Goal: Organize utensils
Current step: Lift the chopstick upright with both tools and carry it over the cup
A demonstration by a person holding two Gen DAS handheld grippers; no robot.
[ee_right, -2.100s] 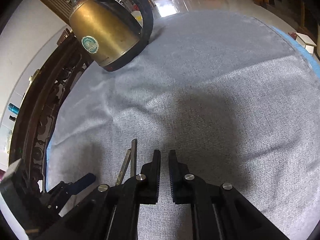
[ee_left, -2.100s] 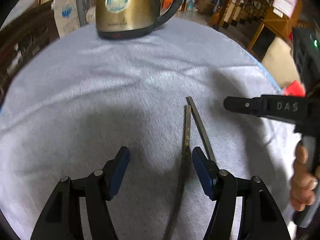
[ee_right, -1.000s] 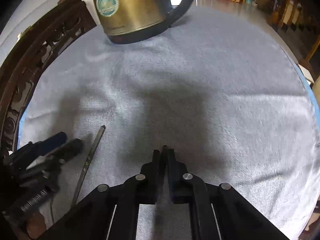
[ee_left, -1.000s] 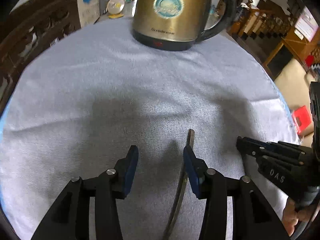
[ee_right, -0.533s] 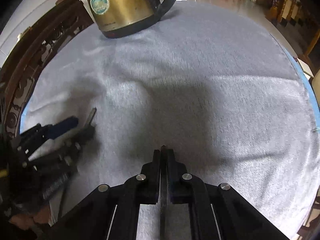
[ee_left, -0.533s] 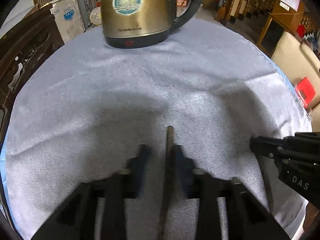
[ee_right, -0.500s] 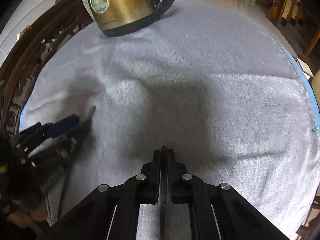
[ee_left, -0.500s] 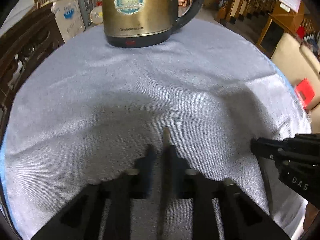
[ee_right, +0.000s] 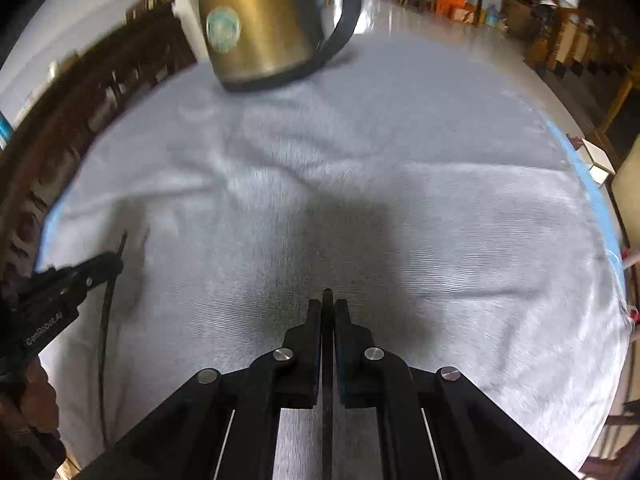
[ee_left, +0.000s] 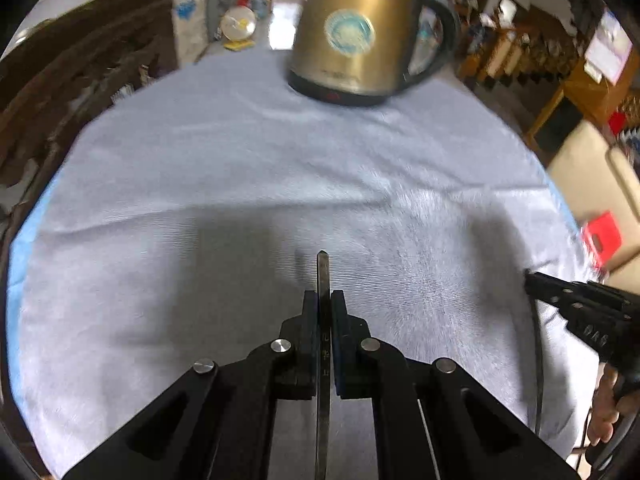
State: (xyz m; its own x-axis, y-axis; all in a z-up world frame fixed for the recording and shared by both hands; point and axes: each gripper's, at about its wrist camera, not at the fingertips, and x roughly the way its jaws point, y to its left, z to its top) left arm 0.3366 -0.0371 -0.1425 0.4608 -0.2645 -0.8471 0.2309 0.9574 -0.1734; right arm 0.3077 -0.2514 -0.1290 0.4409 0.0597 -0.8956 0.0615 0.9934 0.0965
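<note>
Evidently each hand-held gripper was clamped on one chopstick: the left hand-held gripper [ee_left: 324, 300] pinched the left chopstick [ee_left: 323, 276], the right hand-held gripper [ee_right: 328, 308] the right chopstick [ee_right: 327, 298], both lying along their fingers, tips ahead toward the kettle [ee_left: 352, 40].

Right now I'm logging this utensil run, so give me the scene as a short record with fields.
surface: round table under a grey cloth
left gripper: jaws shut on a metal chopstick, tip poking out ahead
right gripper: jaws shut on second chopstick, seen edge-on
kettle: brass-coloured, upright at the far edge
loose utensils on cloth: none visible
</note>
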